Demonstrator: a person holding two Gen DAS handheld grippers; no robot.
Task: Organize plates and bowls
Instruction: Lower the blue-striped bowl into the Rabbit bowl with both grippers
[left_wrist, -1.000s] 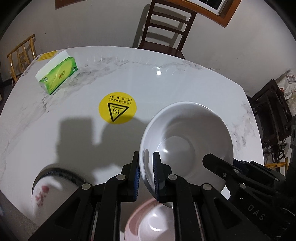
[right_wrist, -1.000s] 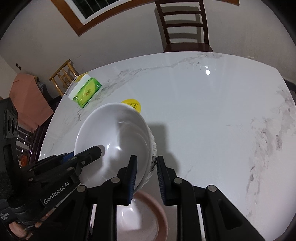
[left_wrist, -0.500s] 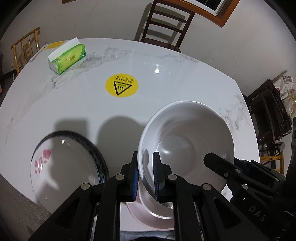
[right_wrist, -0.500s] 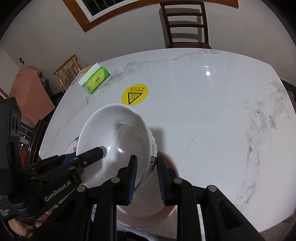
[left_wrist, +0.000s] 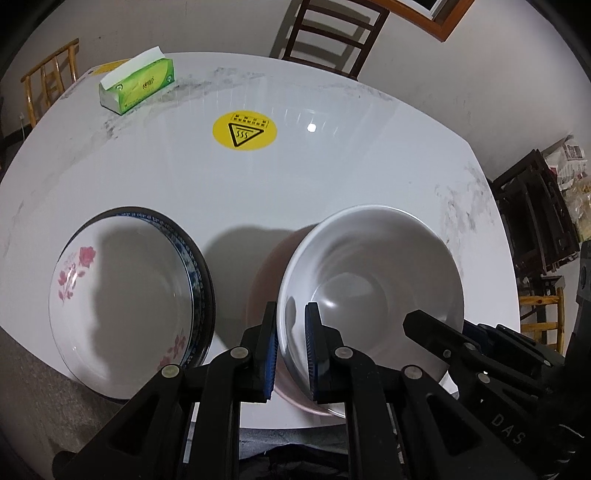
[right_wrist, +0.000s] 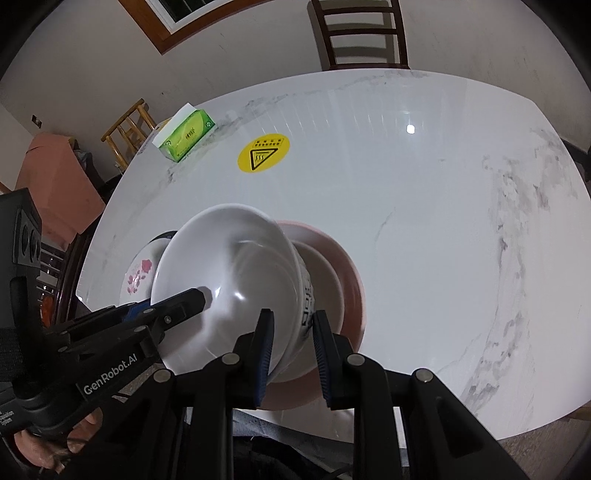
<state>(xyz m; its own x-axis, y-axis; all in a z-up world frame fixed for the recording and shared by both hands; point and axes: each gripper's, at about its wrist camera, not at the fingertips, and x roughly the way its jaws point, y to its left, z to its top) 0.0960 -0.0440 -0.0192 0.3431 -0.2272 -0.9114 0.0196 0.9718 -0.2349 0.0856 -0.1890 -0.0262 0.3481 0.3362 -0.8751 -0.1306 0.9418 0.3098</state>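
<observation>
A white bowl (left_wrist: 369, 288) (right_wrist: 236, 266) is held by its rim from two sides. My left gripper (left_wrist: 290, 312) is shut on the rim's left side, and my right gripper (right_wrist: 290, 319) is shut on the patterned right wall. The bowl sits tilted over a pink dish (left_wrist: 264, 273) (right_wrist: 349, 273) at the table's near edge; whether they touch I cannot tell. A floral plate (left_wrist: 122, 295) (right_wrist: 138, 275) lies on a blue-rimmed plate to the left. The right gripper's finger (left_wrist: 417, 321) reaches into the left wrist view, and the left finger (right_wrist: 195, 297) shows in the right wrist view.
A green tissue box (left_wrist: 138, 88) (right_wrist: 186, 134) stands at the far left of the white marble table (left_wrist: 332, 177). A yellow heat-warning sticker (left_wrist: 244, 131) (right_wrist: 263, 153) marks the middle. A dark wooden chair (left_wrist: 332, 33) stands behind the table; more chairs stand at the sides.
Both grippers have carried the white bowl back toward the table's near edge, over the pink dish. The floral plate has come fully into view on the left.
</observation>
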